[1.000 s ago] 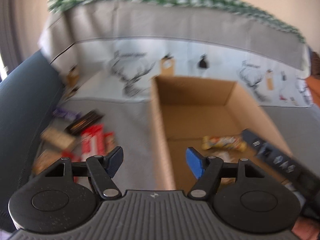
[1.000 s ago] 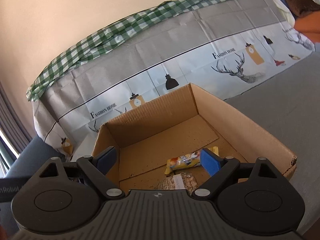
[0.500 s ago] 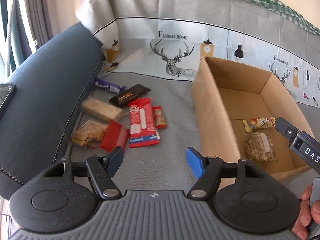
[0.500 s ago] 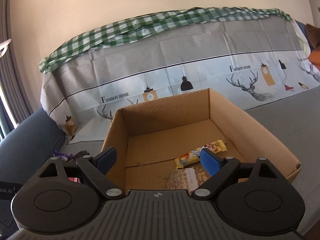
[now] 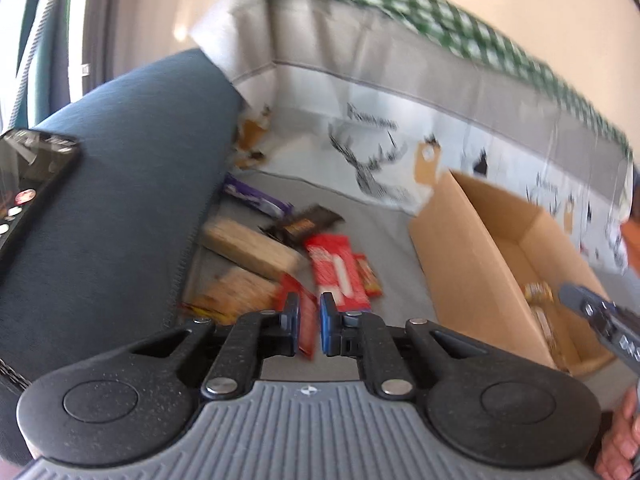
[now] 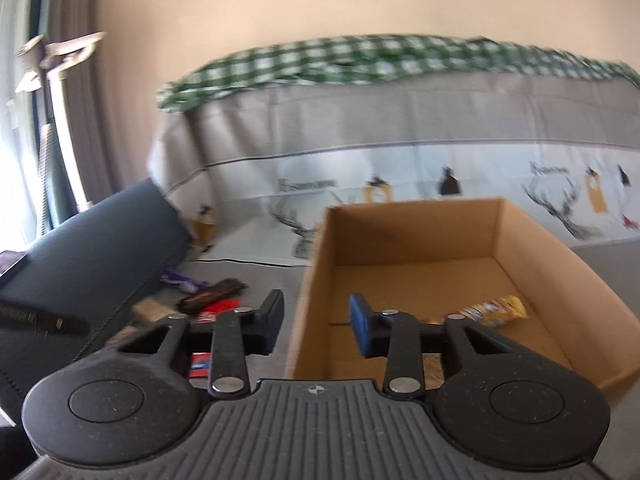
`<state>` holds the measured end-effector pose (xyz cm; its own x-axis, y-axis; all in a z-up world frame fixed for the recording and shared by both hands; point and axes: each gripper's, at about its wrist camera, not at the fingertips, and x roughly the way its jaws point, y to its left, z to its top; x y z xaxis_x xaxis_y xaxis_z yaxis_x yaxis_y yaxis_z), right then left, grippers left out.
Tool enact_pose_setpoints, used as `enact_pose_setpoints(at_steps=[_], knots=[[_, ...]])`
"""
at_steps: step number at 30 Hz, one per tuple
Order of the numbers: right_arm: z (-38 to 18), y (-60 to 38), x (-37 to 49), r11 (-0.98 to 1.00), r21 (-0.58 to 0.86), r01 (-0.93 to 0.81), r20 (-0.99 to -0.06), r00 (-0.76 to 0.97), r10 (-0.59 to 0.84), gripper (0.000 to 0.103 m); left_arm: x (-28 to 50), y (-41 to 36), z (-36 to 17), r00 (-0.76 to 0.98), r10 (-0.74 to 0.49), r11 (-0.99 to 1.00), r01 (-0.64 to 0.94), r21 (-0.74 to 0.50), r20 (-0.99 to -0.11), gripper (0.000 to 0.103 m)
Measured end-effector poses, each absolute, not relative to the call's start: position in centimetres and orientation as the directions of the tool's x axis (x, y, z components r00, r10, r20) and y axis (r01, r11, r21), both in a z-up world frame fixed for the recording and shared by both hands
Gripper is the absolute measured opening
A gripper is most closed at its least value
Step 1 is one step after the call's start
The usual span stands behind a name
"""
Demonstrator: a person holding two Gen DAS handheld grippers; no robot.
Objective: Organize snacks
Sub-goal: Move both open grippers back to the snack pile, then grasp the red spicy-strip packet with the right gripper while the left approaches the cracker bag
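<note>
The left gripper (image 5: pixel 309 326), its jaws narrowed to a slim gap, hovers above a small red packet (image 5: pixel 305 312) among the loose snacks beside the cardboard box (image 5: pixel 460 256), gripping nothing I can confirm, while the right gripper (image 6: pixel 316 326), half open and empty, straddles the box's near left wall (image 6: pixel 310 292)

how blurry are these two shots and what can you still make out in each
Left wrist view: heavy motion smear on the snack pile, labels unreadable; left gripper stays sharp. Right wrist view: milder blur, cardboard box edges fairly clear, yellow snack bar recognisable, sofa-cover print smeared; right gripper crisp.
</note>
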<state>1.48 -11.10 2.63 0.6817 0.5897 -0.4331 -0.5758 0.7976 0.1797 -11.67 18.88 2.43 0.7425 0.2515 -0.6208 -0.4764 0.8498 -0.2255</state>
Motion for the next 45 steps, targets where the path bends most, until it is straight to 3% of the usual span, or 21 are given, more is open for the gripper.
enact_pose_setpoints(at_steps=[9,19,24,26,29,30,32,33,37,42,44,45], knots=[[1.8,-6.0,-1.0,0.672,0.113,-0.732,-0.433,0.572,0.697,0.038,-11.8,20.5,0.5,0.728,0.289,0.809,-0.533,-0.247,-0.622,0.011],[-1.8,0.2,-0.5,0.613,0.123,-0.780,-0.533,0.469,0.704,0.040,-10.4,20.8,-0.4,0.672,0.328,0.791,-0.580,-0.196,-0.665,0.011],[-3.8,3.2,1.8,0.660,0.129,-0.740,-0.567,0.492,0.661,0.053,-9.4,20.9,-0.7,0.648,0.358,0.781,-0.602,-0.165,-0.672,0.011],[-4.7,4.4,2.7,0.675,0.113,-0.729,-0.580,0.503,0.641,0.064,-8.8,21.0,-0.9,0.639,0.378,0.776,-0.613,-0.146,-0.670,0.012],[-5.9,6.0,3.8,0.697,0.093,-0.711,-0.594,0.522,0.612,0.068,-7.8,21.2,-1.2,0.619,0.412,0.764,-0.635,-0.117,-0.669,0.013],[-6.3,6.6,4.2,0.695,0.090,-0.713,-0.598,0.519,0.611,0.069,-7.4,21.4,-1.4,0.611,0.421,0.761,-0.640,-0.106,-0.670,0.016],[-7.0,7.8,4.7,0.689,0.071,-0.721,-0.605,0.518,0.605,0.074,-6.6,21.8,-1.8,0.593,0.435,0.752,-0.653,-0.089,-0.677,0.036],[-7.3,8.4,4.8,0.683,0.061,-0.728,-0.612,0.514,0.602,0.076,-6.2,22.1,-2.0,0.579,0.448,0.741,-0.667,-0.079,-0.681,0.051],[-8.8,10.2,5.3,0.679,-0.006,-0.734,-0.650,0.519,0.555,0.079,-4.5,22.3,-2.9,0.562,0.454,0.750,-0.660,-0.043,-0.691,0.063],[-9.7,10.4,6.4,0.697,0.016,-0.717,-0.682,0.502,0.532,0.077,-2.1,22.9,-4.9,0.487,0.446,0.754,-0.657,0.022,-0.751,0.068],[-9.6,10.2,6.3,0.687,0.011,-0.727,-0.678,0.499,0.540,0.053,-1.6,22.8,-5.5,0.467,0.449,0.758,-0.651,0.047,-0.762,0.071],[-9.5,10.1,6.3,0.682,0.000,-0.731,-0.677,0.502,0.538,0.053,-1.4,22.7,-5.6,0.463,0.448,0.762,-0.646,0.056,-0.764,0.072]])
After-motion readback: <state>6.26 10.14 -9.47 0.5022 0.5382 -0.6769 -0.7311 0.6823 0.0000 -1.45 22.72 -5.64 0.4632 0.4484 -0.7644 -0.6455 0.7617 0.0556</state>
